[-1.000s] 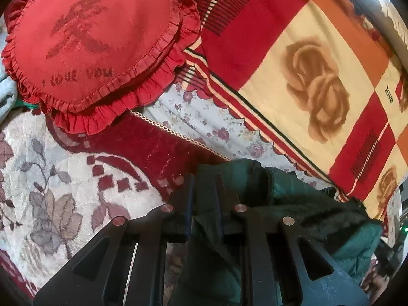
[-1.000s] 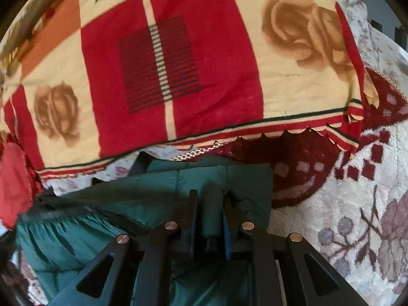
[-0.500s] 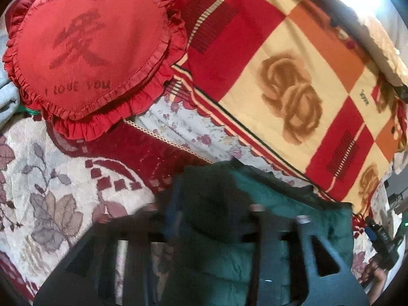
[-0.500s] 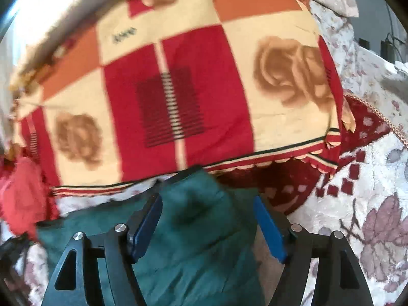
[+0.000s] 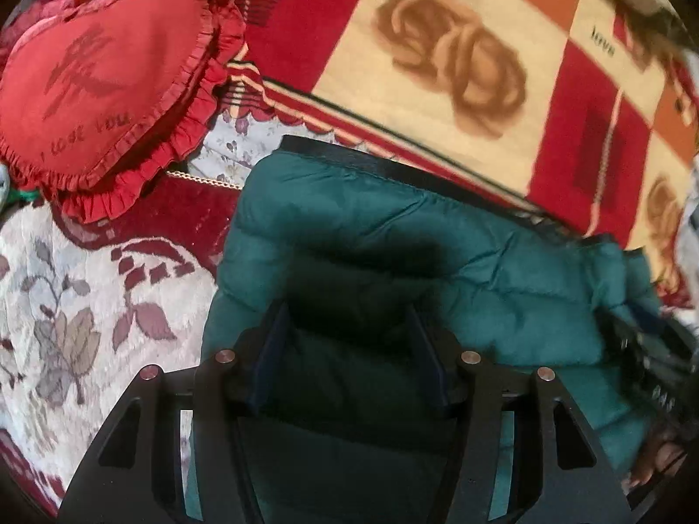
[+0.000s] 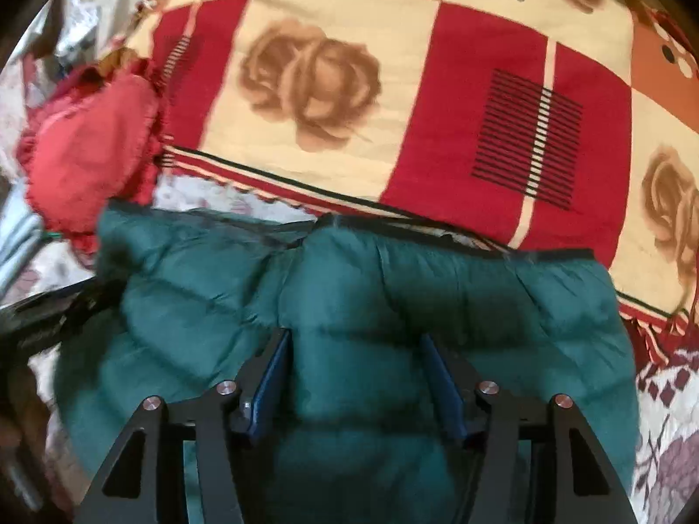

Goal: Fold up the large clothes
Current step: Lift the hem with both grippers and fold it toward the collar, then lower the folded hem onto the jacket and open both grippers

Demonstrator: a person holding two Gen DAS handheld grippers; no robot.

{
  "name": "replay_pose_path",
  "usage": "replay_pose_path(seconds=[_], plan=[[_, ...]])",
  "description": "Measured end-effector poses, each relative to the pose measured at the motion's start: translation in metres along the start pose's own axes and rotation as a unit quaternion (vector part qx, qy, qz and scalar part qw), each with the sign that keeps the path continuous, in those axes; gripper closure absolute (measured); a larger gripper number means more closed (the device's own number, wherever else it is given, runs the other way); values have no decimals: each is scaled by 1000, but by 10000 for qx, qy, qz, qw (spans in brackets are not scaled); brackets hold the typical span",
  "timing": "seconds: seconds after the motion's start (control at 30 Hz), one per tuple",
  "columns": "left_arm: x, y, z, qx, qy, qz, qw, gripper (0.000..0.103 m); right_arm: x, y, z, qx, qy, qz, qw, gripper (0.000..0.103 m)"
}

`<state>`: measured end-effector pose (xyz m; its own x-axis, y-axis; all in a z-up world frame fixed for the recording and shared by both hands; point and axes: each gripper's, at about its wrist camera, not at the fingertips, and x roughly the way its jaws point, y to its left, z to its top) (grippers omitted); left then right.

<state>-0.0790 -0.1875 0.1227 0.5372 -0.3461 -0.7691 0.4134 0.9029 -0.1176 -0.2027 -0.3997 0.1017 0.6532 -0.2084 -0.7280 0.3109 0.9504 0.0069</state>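
One green quilted jacket (image 6: 349,297), puffy, folded on floral bedspread (image 5: 87,305).

You are looking at a green jacket (image 5: 502,270) of smooth quilted cloth with a faint sheen. The blanket (image 6: 437,100) behind it looks like soft, matt fleece. The heart cushion (image 5: 109,78) is satiny cloth with a ruffled edge. The bedspread (image 5: 78,305) under them looks thick, woven and slightly fuzzy.

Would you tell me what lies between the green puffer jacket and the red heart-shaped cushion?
In the left wrist view, a strip of dark red patterned bedspread separates the green puffer jacket from the heart cushion; nothing else lies there.
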Motion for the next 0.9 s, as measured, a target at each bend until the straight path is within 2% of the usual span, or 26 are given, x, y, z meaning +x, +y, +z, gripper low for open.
replay_pose_path(seconds=[0.1,0.27,0.43,0.57,0.7,0.83,0.9], plan=[[15,2,8,-55,-35,80,9999,48,25,-8,8,210,45,-175,9996,45],[34,0,18,-17,-167,162,9997,39,59,-26,9,516,138,-321,9981,45],[42,-6,17,109,-297,279,9991,38,67,-27,6,555,198,-413,9974,44],[37,-5,16,143,-303,277,9991,38,43,-36,2,751,144,-131,9970,45],[23,-1,16,39,-252,169,9995,38,-4,-49,-7,849,-196,-11,9962,44],[8,-2,12,-18,-297,9,9996,38,-31,-71,-12,822,-427,-331,9952,39],[7,-6,11,60,-295,51,9995,38,-31,-83,-11,852,-366,-488,9945,37]])
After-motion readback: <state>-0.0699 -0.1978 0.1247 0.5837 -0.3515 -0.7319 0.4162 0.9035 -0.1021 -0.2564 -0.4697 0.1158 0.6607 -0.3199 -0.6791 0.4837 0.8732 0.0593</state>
